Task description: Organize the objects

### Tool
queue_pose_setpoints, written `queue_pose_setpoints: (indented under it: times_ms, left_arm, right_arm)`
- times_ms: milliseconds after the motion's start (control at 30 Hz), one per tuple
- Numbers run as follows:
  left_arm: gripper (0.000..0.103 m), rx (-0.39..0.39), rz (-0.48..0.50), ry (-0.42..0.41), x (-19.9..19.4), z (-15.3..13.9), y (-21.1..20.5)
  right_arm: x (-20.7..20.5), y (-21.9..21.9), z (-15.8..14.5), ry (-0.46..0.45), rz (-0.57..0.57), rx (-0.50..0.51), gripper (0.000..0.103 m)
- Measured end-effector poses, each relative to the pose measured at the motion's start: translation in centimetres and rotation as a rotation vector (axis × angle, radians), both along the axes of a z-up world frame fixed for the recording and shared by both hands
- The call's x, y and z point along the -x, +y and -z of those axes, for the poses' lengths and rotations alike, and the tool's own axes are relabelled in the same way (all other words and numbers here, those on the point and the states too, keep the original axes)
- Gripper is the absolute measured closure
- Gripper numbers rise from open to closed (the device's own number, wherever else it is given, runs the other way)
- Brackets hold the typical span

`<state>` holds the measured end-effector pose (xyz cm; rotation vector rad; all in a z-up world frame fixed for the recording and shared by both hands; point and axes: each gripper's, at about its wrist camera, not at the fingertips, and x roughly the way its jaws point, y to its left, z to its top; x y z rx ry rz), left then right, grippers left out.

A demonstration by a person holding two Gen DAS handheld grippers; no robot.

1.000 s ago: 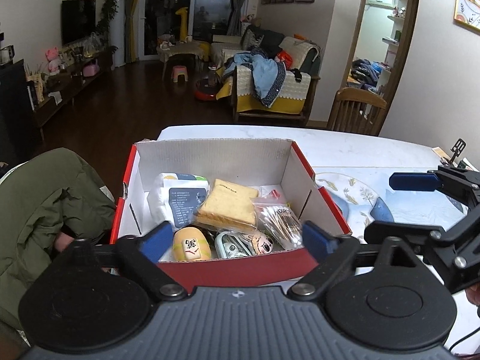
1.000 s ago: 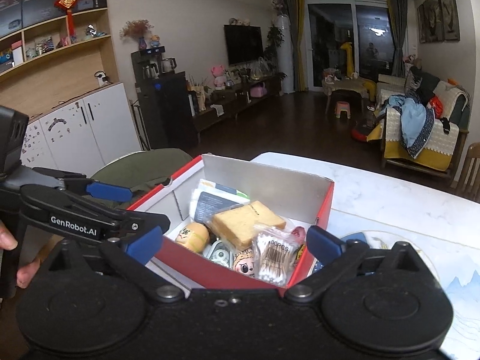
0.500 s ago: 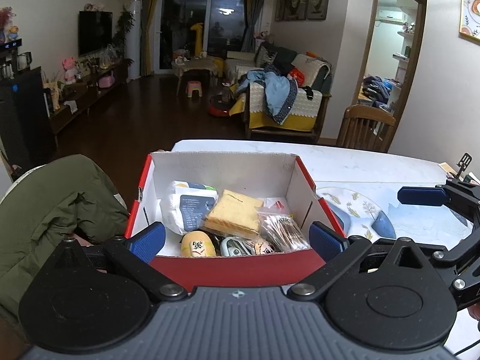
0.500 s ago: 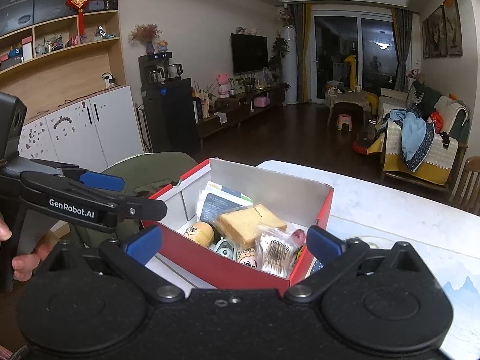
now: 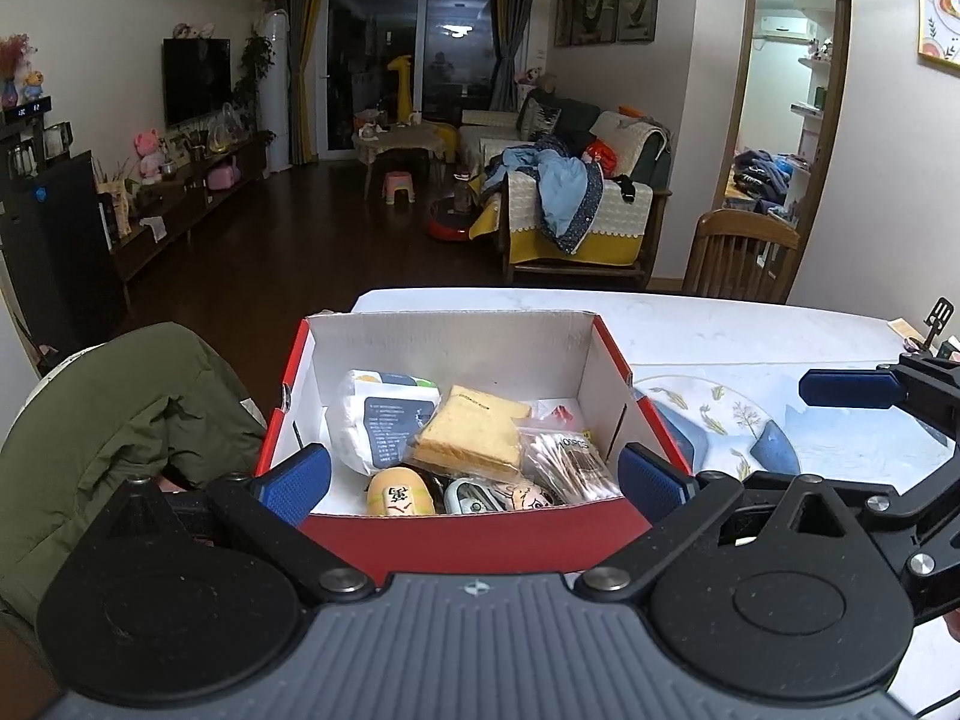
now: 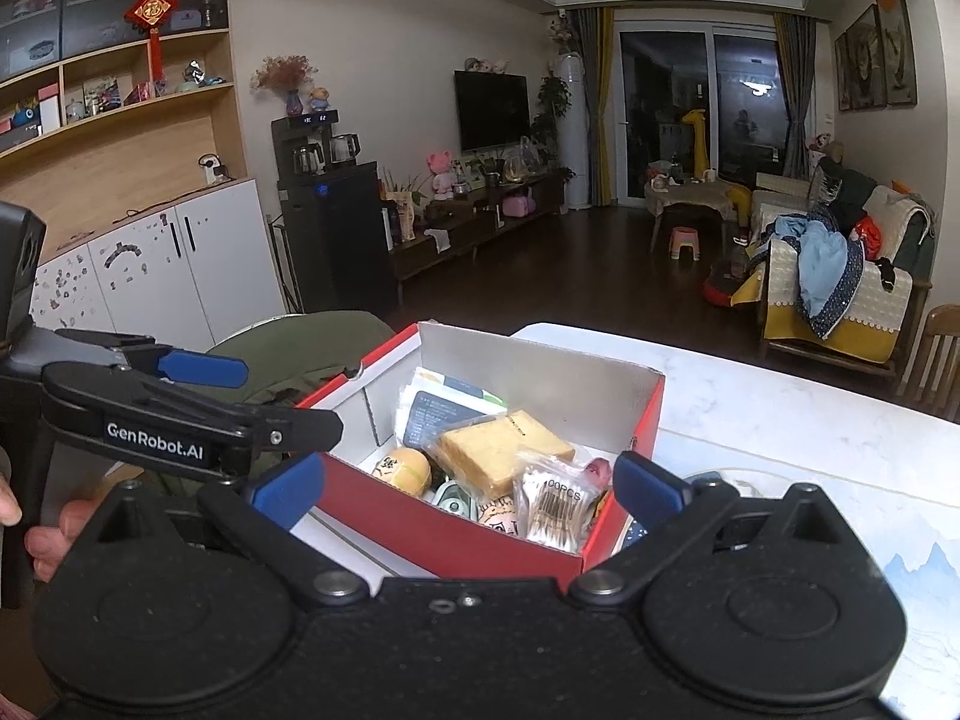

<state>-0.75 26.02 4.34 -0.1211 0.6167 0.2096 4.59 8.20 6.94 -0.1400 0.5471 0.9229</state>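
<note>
A red cardboard box with white inside stands on the white table, also in the right wrist view. It holds a wrapped bread slice, a white pouch, a bag of cotton swabs, a yellow egg-shaped toy and small figures. My left gripper is open and empty, just in front of the box's near wall. My right gripper is open and empty at the box's near corner. Each gripper shows in the other's view.
A blue-patterned plate lies right of the box. A chair draped with a green jacket stands at the table's left edge. A wooden chair is at the far side. The living room lies beyond.
Both grippers have pulled back and risen a little from the box; the cameras tilted up. Both stay open. The box contents have not moved.
</note>
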Motion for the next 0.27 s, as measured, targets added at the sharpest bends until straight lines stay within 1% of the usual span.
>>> queue_pose_setpoints:
  times_ms: [267]
  left_arm:
    - [0.001,-0.002,0.013,0.009,-0.20,0.20,-0.14]
  right_arm:
    - [-0.46,-0.45,0.10,0.030,0.023,-0.016,0.000]
